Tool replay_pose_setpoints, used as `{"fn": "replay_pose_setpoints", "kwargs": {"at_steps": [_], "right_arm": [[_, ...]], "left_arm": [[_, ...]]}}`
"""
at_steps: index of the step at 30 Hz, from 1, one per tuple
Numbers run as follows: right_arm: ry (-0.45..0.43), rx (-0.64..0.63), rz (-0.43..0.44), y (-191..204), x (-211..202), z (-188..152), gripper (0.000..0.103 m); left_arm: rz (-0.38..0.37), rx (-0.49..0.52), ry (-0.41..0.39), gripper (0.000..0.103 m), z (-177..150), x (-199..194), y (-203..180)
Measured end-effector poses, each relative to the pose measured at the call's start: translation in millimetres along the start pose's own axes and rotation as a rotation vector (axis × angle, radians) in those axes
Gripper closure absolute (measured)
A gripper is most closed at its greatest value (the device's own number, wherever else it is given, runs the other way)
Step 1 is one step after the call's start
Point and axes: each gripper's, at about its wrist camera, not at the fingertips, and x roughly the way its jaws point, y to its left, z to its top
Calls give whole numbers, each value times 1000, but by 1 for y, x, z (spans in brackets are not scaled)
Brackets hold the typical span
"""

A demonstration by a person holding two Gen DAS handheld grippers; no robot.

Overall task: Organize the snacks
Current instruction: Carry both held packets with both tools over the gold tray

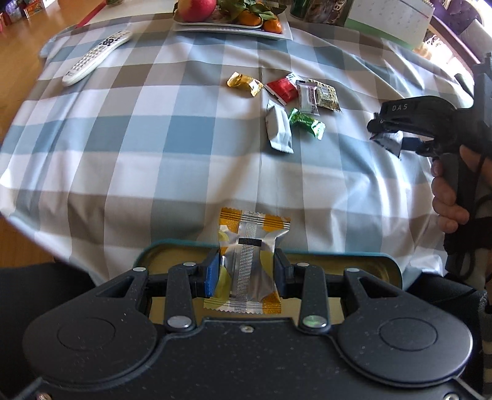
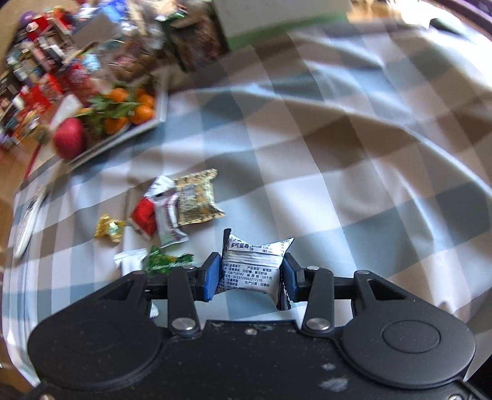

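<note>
My left gripper [image 1: 246, 270] is shut on a silver and orange-yellow snack packet [image 1: 250, 261], held over an open teal tin [image 1: 390, 270] with a gold inside at the near table edge. My right gripper [image 2: 250, 278] is shut on a white and dark blue snack packet [image 2: 252, 264] above the checked cloth; in the left wrist view this right gripper [image 1: 384, 135] hangs at the right with the packet [image 1: 389, 141] in it. Several loose snacks lie together on the cloth: gold candy [image 1: 244, 83], red packet [image 1: 281, 89], white packet [image 1: 278, 126], green candy [image 1: 307, 123].
A white remote [image 1: 95, 57] lies at the far left. A white tray [image 1: 230, 27] with an apple and tangerines stands at the back, a calendar [image 1: 390, 18] beside it. A person's hand [image 1: 446, 190] grips the right tool. A cluttered floor lies beyond the table.
</note>
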Motion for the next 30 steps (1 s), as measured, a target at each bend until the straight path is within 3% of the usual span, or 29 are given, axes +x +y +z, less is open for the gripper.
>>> {"fn": "replay_pose_setpoints", "kwargs": {"at_steps": [3, 7, 21, 30], "right_arm": [[-53, -7, 11, 1, -23, -18, 59], [-50, 46, 85, -3, -53, -47, 59], [-84, 58, 71, -11, -142, -165, 59], [-39, 47, 40, -12, -154, -218, 59]], "left_arm": [[-10, -1, 3, 59, -14, -2, 0], [-22, 7, 11, 59, -29, -5, -2], [-7, 44, -21, 59, -82, -14, -13], [26, 46, -11, 59, -107, -11, -13]]}}
